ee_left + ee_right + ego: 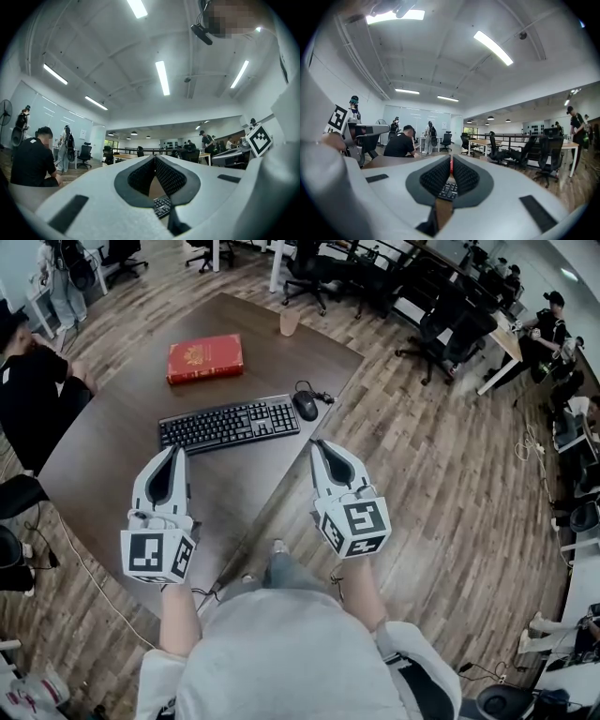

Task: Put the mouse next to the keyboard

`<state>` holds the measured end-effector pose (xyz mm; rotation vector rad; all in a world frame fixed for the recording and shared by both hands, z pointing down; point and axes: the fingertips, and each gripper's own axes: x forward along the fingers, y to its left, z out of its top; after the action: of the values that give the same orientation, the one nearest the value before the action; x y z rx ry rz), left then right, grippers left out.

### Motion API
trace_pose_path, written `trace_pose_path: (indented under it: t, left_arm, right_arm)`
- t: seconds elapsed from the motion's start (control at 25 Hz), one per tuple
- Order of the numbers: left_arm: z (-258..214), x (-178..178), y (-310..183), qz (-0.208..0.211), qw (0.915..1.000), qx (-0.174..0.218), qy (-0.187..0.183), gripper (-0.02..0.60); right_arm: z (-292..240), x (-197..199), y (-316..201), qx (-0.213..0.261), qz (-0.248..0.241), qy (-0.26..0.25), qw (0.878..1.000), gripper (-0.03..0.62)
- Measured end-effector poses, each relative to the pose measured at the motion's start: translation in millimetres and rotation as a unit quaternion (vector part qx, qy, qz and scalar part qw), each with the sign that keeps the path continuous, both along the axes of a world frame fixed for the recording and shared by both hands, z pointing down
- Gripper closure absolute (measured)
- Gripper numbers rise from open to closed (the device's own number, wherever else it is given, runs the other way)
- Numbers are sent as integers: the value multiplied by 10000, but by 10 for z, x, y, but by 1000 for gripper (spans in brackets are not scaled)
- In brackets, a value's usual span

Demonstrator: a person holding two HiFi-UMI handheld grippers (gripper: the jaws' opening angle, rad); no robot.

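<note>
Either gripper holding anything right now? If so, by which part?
Nothing held. Left gripper and right gripper both have jaws together, empty; the mouse lies untouched.

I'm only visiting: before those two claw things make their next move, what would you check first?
1. Mouse beside keyboard: ok, it lies at the keyboard's right end.
2. Left gripper empty: ok, jaws together, nothing between them.
3. Right gripper empty: ok, jaws together.
4. Jaws ready to grab: not ok, both shut.
5. Mouse cable free: cannot tell, it lies bunched behind the mouse.
6. Book and cup out of the way: ok, both farther back.
</note>
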<state>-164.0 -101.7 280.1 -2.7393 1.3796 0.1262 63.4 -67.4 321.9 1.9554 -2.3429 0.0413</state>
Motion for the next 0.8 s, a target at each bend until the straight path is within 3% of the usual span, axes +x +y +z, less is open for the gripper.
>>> trace_pose_path:
  t: [0.8]
  left_arm:
    - [-99,-62,280,163,9998,107,16,571]
  right_arm:
    - [-225,-71,371,333,257,-6,9991,576]
